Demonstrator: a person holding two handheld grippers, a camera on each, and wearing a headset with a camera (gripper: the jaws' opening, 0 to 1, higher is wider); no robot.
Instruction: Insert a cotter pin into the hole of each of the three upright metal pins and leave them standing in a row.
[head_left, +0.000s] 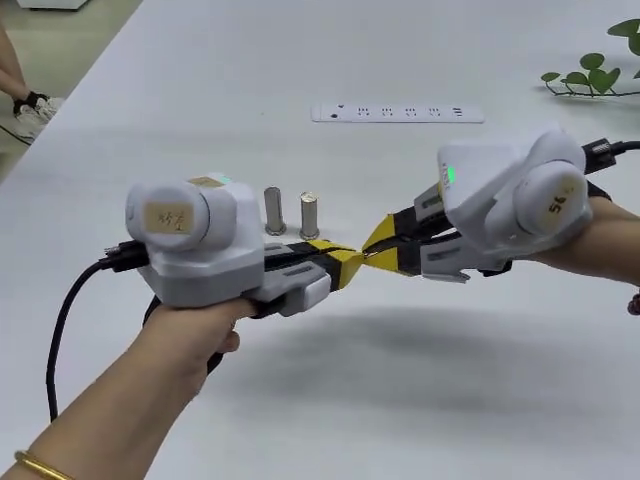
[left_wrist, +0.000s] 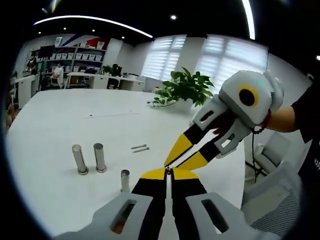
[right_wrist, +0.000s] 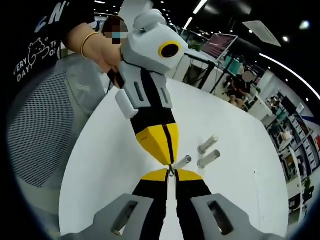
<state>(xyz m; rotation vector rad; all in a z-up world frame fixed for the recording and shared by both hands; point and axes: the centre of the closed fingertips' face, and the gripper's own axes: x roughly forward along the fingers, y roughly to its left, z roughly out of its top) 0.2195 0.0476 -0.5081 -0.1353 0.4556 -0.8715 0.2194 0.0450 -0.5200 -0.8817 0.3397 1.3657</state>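
Head view: left gripper (head_left: 345, 260) comes in from the lower left and right gripper (head_left: 370, 250) from the right. Their yellow tips meet point to point at frame centre, above the white table (head_left: 420, 390). A hand (head_left: 190, 335) grips the left gripper from below, lower left of frame.

Left gripper's fingers: together, with no gap between the black-and-yellow tips at the bottom centre of the left gripper view.

Right gripper's fingers: wider at the base and drawn to a closed point, as seen from the left gripper view where they enter from the right. They are also together at the bottom centre of the right gripper view.

A small grey sliver (right_wrist: 171, 170) sits right where the two sets of tips meet. It is too small to tell what it is or which fingers hold it.

Three metal pins (left_wrist: 99, 157) stand upright on the table, lower left of the left gripper view. Two are side by side, close but apart. The third pin (left_wrist: 125, 180) stands alone, just left of the left gripper's tips.

Two cotter pins (left_wrist: 142, 149) lie flat on the table at frame centre of that view, to the right of the paired pins, near each other.

In the head view two of the metal pins show just behind the left gripper, a little left of centre.

Power strip (head_left: 398, 113) lies flat at top centre of the head view, well apart from the pins. Plant (head_left: 595, 75) sits at the upper right edge.
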